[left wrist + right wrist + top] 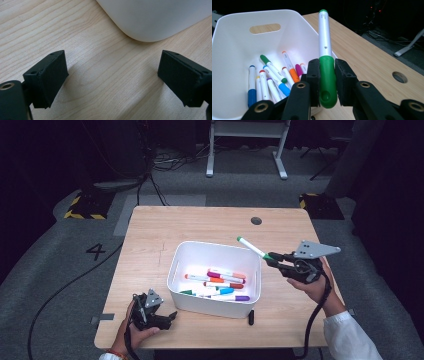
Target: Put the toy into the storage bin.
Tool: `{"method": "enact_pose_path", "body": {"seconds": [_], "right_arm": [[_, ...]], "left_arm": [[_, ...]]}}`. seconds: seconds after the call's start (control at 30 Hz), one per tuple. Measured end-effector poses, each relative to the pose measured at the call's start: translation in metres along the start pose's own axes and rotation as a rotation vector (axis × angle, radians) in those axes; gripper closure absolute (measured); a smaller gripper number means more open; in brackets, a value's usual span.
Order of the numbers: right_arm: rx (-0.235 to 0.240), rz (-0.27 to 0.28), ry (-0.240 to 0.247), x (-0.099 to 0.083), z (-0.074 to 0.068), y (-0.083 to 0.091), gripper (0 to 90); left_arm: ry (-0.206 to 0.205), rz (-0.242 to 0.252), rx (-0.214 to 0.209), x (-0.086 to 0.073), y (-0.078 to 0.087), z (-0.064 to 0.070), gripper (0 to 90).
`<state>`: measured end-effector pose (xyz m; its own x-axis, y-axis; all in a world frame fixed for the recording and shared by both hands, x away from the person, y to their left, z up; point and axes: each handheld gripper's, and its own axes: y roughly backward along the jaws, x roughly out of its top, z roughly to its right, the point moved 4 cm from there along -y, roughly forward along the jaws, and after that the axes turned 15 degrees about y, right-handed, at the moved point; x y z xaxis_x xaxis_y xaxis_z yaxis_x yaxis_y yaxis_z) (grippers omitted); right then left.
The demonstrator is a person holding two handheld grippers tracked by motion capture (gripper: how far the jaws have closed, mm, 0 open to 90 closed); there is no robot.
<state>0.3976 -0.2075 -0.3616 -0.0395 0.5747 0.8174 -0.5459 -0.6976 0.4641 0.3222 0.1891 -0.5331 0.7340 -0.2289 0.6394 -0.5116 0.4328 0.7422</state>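
A white bin (175,265) in the middle of the wooden table (150,235) holds several coloured markers (220,284). My right gripper (273,260) hovers just off the bin's right rim, shut on the green cap of a white-barrelled green marker (251,247) whose far end points up and left over the bin. In the right gripper view the green marker (325,62) is clamped by its cap in my right gripper (327,77), above the bin (234,47). My left gripper (169,318) rests on the table at the bin's front left corner, open and empty. The left gripper (112,80) faces the bin's rounded corner (150,22).
A small black marker cap (251,317) lies on the table in front of the bin's right corner. A round cable hole (256,220) sits near the table's far edge. Dark floor with cables and a white frame lies beyond.
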Motion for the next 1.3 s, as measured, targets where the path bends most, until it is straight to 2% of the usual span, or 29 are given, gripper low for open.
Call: {"method": "enact_pose_path", "body": {"seconds": [0.27, 0.5, 0.6, 0.77, 0.93, 1.13, 1.3], "right_arm": [[0.107, -0.056, 0.053, 0.021, -0.015, -0.042, 75.2], [0.215, -0.130, 0.099, 0.026, -0.034, -0.072, 75.2], [0.252, -0.158, 0.107, 0.025, -0.041, -0.078, 75.2], [0.319, -0.207, 0.134, 0.021, -0.053, -0.082, 75.2], [0.375, -0.213, 0.153, 0.020, -0.062, -0.079, 75.2], [0.400, -0.234, 0.178, 0.021, -0.068, -0.076, 75.1], [0.399, -0.263, 0.197, 0.023, -0.071, -0.073, 73.8]], "left_arm": [[-0.001, -0.001, -0.003, 0.000, 0.000, 0.000, 9.2], [-0.001, -0.001, -0.003, 0.000, 0.000, 0.000, 9.2], [0.000, -0.001, -0.003, 0.000, 0.000, 0.000, 9.2], [-0.002, 0.002, -0.001, 0.000, 0.000, 0.000, 9.2], [-0.002, 0.001, -0.003, 0.000, 0.000, 0.000, 9.2], [-0.002, 0.002, -0.003, 0.000, 0.000, 0.000, 9.2], [-0.002, 0.001, -0.002, 0.000, 0.000, 0.000, 9.2]]}}
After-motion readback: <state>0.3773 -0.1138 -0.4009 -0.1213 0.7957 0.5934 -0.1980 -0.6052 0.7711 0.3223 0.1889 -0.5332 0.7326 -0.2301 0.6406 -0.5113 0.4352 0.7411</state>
